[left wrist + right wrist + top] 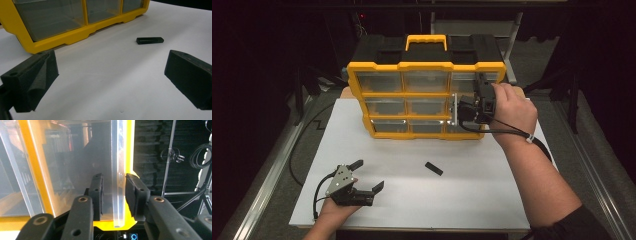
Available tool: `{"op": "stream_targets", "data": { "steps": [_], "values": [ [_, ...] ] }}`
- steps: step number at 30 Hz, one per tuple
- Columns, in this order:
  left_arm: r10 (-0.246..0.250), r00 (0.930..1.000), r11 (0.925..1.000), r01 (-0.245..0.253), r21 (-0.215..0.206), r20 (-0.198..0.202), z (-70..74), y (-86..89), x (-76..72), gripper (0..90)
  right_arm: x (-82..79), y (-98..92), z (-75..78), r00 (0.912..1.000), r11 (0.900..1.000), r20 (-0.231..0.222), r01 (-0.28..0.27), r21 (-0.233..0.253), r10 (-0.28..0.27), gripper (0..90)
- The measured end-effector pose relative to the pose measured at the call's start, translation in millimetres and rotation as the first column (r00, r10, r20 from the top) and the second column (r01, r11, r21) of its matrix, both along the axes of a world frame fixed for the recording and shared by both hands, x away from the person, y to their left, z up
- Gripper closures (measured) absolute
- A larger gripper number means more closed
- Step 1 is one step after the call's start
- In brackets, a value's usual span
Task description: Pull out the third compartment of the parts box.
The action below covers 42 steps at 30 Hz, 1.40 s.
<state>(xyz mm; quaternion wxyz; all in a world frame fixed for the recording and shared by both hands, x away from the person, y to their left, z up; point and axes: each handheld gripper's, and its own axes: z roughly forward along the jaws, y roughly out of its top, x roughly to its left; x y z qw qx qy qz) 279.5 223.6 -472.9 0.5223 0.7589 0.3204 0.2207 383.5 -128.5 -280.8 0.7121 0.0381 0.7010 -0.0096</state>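
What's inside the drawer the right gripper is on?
The right gripper straddles a clear drawer front in the yellow organizer. Through the plastic nothing distinct shows; reflections and haze hide the drawer's floor.

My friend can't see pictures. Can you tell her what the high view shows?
The right hand-held gripper holds a clear drawer's edge on a yellow organizer. The left hand-held gripper rests open on the white table, near a small black stick.

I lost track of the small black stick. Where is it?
In the high view the stick lies on the white board, in front of the yellow organizer, right of the left gripper.
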Motion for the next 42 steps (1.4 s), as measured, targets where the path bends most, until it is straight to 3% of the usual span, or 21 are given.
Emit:
{"op": "stream_targets", "data": {
  "steps": [3, 12, 42],
  "values": [
    [0.000, 1.0000, 1.0000, 0.000, -0.002, 0.000, 0.0, 0.1, 0.0, 0.2, -0.4, 0.1, 0.5, 1.0000, 1.000, 0.010, 0.000, 0.000, 0.000, 77.8],
    [0.000, 1.0000, 1.0000, 0.000, -0.007, -0.006, -0.1, 0.3, 0.6, 0.2, -3.8, 0.6, -0.2, 0.9999, 1.000, 0.013, -0.004, -0.013, 0.004, 79.1],
    [-0.009, 0.9999, 0.9999, 0.008, -0.011, -0.012, -0.6, -2.8, -0.3, 0.2, -46.1, -2.4, -3.3, 0.9987, 0.999, 0.033, -0.039, -0.017, 0.039, 79.4]
  ]
}}
